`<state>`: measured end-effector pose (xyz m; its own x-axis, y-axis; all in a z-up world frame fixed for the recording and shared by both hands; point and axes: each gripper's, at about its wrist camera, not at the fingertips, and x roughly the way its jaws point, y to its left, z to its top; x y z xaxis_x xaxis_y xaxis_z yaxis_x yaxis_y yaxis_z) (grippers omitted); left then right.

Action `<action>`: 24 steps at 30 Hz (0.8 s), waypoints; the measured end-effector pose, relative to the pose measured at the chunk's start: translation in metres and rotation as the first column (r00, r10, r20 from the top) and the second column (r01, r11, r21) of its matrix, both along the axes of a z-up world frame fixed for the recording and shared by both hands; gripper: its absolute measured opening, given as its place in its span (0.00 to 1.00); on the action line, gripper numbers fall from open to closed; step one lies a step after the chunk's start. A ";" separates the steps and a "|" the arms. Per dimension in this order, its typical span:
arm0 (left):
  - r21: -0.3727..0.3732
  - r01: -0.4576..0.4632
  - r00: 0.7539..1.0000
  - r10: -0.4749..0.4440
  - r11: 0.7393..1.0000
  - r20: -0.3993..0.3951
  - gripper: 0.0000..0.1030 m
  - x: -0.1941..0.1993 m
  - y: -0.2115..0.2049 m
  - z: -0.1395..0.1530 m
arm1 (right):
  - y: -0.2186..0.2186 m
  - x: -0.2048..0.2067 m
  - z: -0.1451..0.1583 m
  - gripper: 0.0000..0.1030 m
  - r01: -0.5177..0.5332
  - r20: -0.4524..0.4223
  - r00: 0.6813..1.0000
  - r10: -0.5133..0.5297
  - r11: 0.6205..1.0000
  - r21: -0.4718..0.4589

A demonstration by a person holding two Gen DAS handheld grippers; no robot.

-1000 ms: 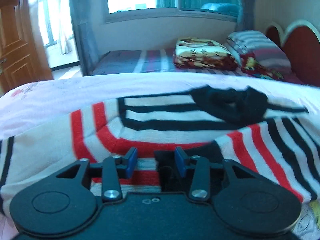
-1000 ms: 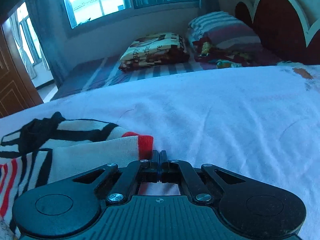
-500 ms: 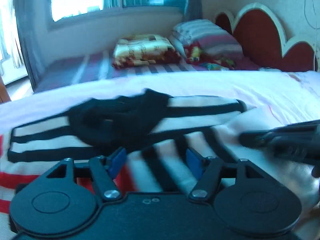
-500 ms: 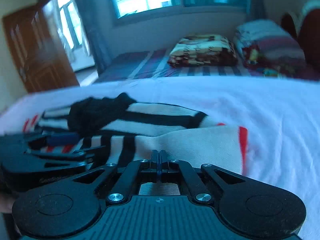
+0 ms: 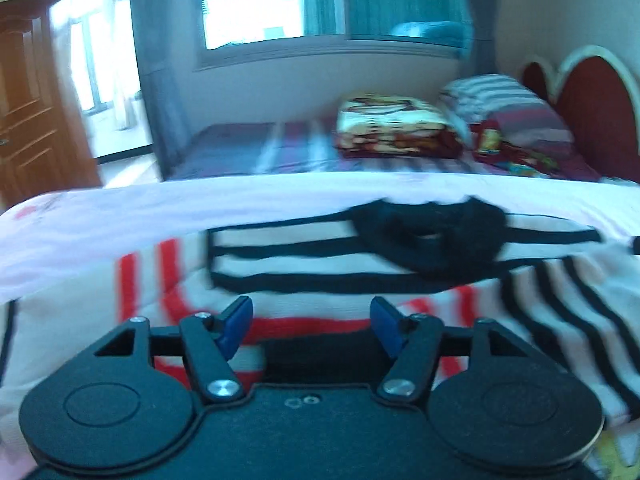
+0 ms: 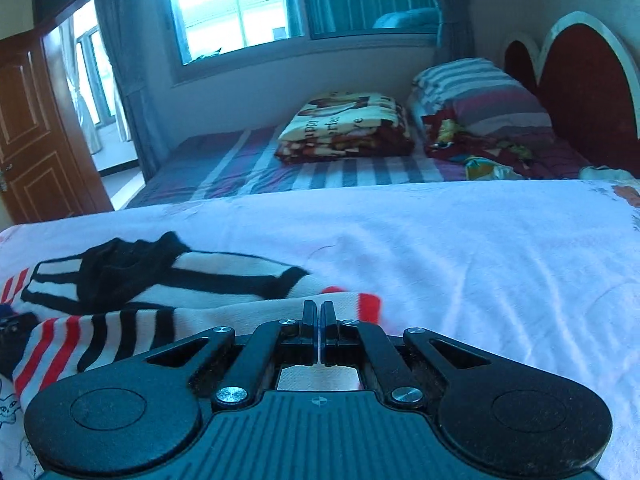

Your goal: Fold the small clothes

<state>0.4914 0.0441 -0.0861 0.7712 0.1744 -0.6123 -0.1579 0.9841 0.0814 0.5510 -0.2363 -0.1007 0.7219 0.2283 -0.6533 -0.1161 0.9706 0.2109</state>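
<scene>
Striped sweater [image 6: 168,304], blanket [image 6: 344,128] lettering possibly "happy"

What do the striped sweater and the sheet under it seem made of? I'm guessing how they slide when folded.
The striped sweater looks like a soft, matte knit, probably wool or acrylic: its stripe edges are fuzzy and the black collar bunches thickly. The pale sheet looks like thin woven cotton, with fine shallow creases; the blur leaves the weave open.

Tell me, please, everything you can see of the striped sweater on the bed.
The sweater looks like soft knit, cream with black and red stripes and a black collar. It lies partly folded on the pale bedspread, one red-cuffed sleeve laid across. Nothing grips it: the left gripper stands open above it.
</scene>
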 end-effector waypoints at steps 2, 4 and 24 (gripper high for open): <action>-0.056 -0.025 0.999 0.023 0.998 -0.028 0.57 0.003 0.013 -0.006 | -0.004 -0.001 0.003 0.55 0.026 0.028 0.999 -0.025 1.000 -0.011; -0.108 0.002 1.000 -0.005 0.994 -0.023 0.44 0.004 0.020 -0.008 | -0.006 -0.002 0.005 0.56 0.032 0.054 0.998 -0.032 0.999 -0.009; -0.069 0.121 0.985 -0.111 0.990 0.131 0.56 -0.005 -0.028 0.031 | 0.013 -0.008 0.007 0.18 -0.067 0.024 0.997 0.067 0.998 0.009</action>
<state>0.4866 0.0157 -0.0552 0.8555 0.0352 -0.5166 -0.0462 0.9989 -0.0083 0.5425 -0.2231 -0.0933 0.7199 0.2830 -0.6338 -0.1858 0.9584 0.2169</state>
